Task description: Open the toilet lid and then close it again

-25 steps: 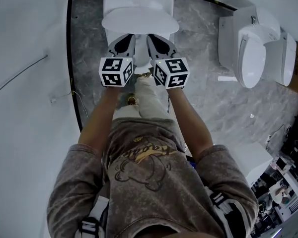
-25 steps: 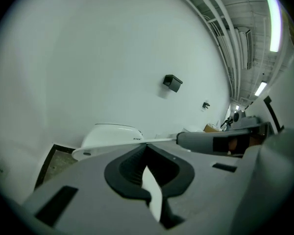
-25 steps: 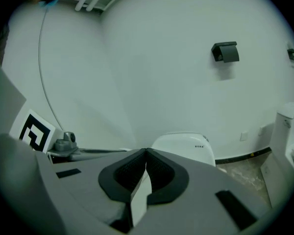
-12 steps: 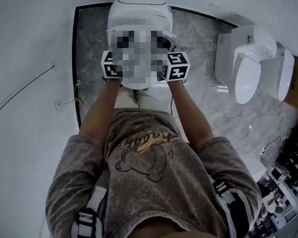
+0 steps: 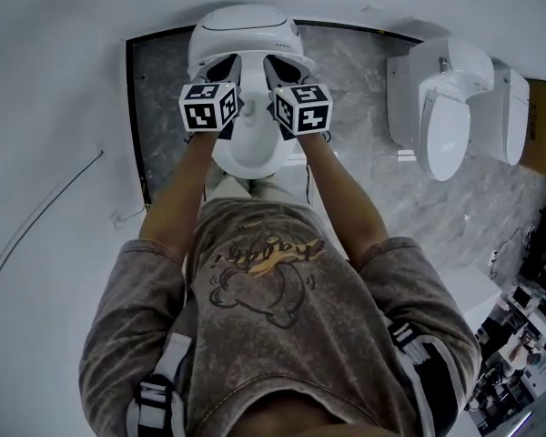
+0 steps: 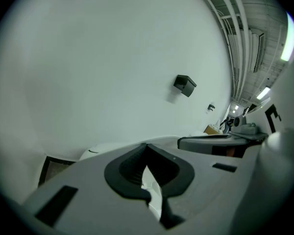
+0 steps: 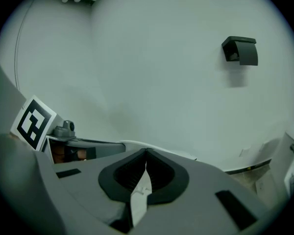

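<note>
Shut on nothing, the left tongs [image 5: 224, 65] and right tongs [image 5: 284, 65] have advanced over the white ceramic toilet [image 5: 251, 153]. Its rounded white lid [image 5: 246, 33] appears raised, so closing remains.

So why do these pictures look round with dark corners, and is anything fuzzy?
Head view: sharp and evenly lit, but the floor's black border bends. Left gripper view: black corners, a ceiling light glares white. Right gripper view: black corners too; the wall box throws a soft shadow.
</note>
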A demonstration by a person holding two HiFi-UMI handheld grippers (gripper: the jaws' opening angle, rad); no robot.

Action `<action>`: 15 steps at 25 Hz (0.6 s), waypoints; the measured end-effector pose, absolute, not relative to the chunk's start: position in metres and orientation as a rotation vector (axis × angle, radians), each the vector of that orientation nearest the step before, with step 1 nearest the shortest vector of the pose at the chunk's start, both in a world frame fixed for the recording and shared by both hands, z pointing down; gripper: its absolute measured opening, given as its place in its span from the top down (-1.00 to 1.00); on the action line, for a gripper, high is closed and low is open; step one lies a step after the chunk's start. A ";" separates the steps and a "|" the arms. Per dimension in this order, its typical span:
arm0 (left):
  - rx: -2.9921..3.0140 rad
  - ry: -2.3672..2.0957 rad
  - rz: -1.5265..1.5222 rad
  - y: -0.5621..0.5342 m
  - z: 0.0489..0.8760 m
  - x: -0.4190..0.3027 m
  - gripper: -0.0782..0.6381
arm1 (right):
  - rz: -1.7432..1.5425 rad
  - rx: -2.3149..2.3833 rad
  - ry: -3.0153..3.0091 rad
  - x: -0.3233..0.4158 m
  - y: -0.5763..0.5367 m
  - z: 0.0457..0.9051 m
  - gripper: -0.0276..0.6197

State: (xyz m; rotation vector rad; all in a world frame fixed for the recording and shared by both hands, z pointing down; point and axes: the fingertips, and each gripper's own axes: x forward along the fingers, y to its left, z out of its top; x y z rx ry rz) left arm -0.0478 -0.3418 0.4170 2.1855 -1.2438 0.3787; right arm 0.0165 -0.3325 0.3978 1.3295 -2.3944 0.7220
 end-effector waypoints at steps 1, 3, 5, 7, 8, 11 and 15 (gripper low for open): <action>2.186 -1.238 0.386 -0.344 0.418 -0.047 0.76 | 0.721 1.336 -2.390 0.018 -0.335 0.398 0.83; 2.193 -1.225 0.406 -0.346 0.417 -0.047 0.76 | 0.715 1.352 -2.394 0.021 -0.338 0.396 0.83; 2.201 -1.219 0.416 -0.346 0.412 -0.049 0.76 | 0.711 1.368 -2.401 0.023 -0.340 0.392 0.83; 2.200 -1.218 0.413 -0.346 0.409 -0.051 0.76 | 0.713 1.378 -2.398 0.025 -0.341 0.390 0.83; 2.199 -1.217 0.413 -0.346 0.409 -0.051 0.76 | 0.714 1.380 -2.396 0.027 -0.341 0.390 0.83; 2.223 -1.226 0.419 -0.347 0.403 -0.049 0.76 | 0.701 1.386 -2.398 0.032 -0.344 0.386 0.83; 2.279 -1.292 0.400 -0.351 0.389 -0.052 0.75 | 0.668 1.420 -2.432 0.043 -0.351 0.374 0.82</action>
